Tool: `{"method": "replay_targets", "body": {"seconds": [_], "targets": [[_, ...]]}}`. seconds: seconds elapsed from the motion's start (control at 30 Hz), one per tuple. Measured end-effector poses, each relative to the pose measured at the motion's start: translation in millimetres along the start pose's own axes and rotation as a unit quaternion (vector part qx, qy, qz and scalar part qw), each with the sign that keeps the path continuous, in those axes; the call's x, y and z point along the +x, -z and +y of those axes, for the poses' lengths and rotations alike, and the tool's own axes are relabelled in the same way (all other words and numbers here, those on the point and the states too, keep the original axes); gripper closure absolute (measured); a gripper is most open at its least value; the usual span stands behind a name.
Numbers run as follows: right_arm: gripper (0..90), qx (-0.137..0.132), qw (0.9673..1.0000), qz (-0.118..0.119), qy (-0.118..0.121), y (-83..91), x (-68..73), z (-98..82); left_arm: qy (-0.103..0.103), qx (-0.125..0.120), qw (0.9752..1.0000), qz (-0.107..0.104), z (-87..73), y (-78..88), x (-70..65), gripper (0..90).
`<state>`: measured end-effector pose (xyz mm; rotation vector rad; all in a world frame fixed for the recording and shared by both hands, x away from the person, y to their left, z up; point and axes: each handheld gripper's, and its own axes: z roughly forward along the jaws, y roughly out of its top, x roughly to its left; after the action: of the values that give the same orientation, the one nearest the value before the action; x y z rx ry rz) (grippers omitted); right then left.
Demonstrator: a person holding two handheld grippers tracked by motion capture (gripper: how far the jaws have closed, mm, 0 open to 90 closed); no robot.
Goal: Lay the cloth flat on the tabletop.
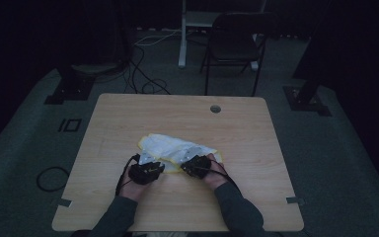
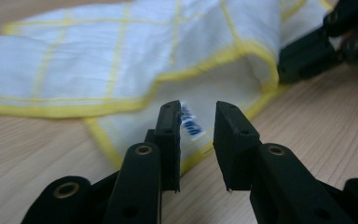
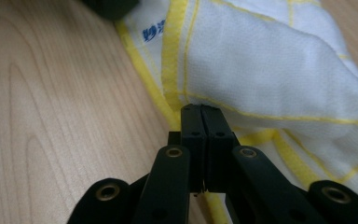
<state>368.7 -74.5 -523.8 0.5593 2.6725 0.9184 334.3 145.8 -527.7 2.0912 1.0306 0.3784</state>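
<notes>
Right gripper (image 3: 200, 109) jaws pinched tight on the yellow-hemmed edge of the soft white checked cloth (image 2: 121, 51) — left gripper (image 2: 197, 109) jaws narrowly parted at its corner, smooth woodgrain tabletop (image 1: 128, 118) beneath.

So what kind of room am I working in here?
Most likely a lab or recording room, not a home. A bare wooden table stands on grey carpet, loose cables trail over the floor behind it, and a folding chair sits beyond. On the table lies a white and yellow cloth.
</notes>
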Motion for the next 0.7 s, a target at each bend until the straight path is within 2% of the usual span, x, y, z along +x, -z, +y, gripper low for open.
{"method": "replay_targets", "body": {"seconds": [0.13, 0.23, 0.5, 0.6, 0.7], "targets": [[90.0, -0.004, 0.9999, -0.011, -0.006, 3.6, -4.5, 1.0, -0.014, 0.017, 0.9998, -0.004, 1.9, -11.9, -6.6, 73.4], [90.0, -0.008, 0.9997, -0.021, -0.013, 6.7, -8.9, 2.2, -0.017, 0.023, 0.9996, -0.005, 1.5, -17.6, -8.0, 73.4], [90.0, -0.025, 0.9981, -0.045, -0.033, 17.9, -25.6, 7.7, -0.019, 0.024, 0.9995, -0.002, -0.4, -16.1, -8.8, 75.9], [90.0, -0.035, 0.9965, -0.056, -0.051, 23.7, -36.3, 10.0, -0.013, 0.022, 0.9995, -0.018, -5.5, -11.2, -5.2, 79.0], [90.0, -0.041, 0.9951, -0.066, -0.061, 27.7, -45.0, 11.2, -0.013, 0.021, 0.9995, -0.021, -9.1, -7.5, -4.2, 80.0]]}}
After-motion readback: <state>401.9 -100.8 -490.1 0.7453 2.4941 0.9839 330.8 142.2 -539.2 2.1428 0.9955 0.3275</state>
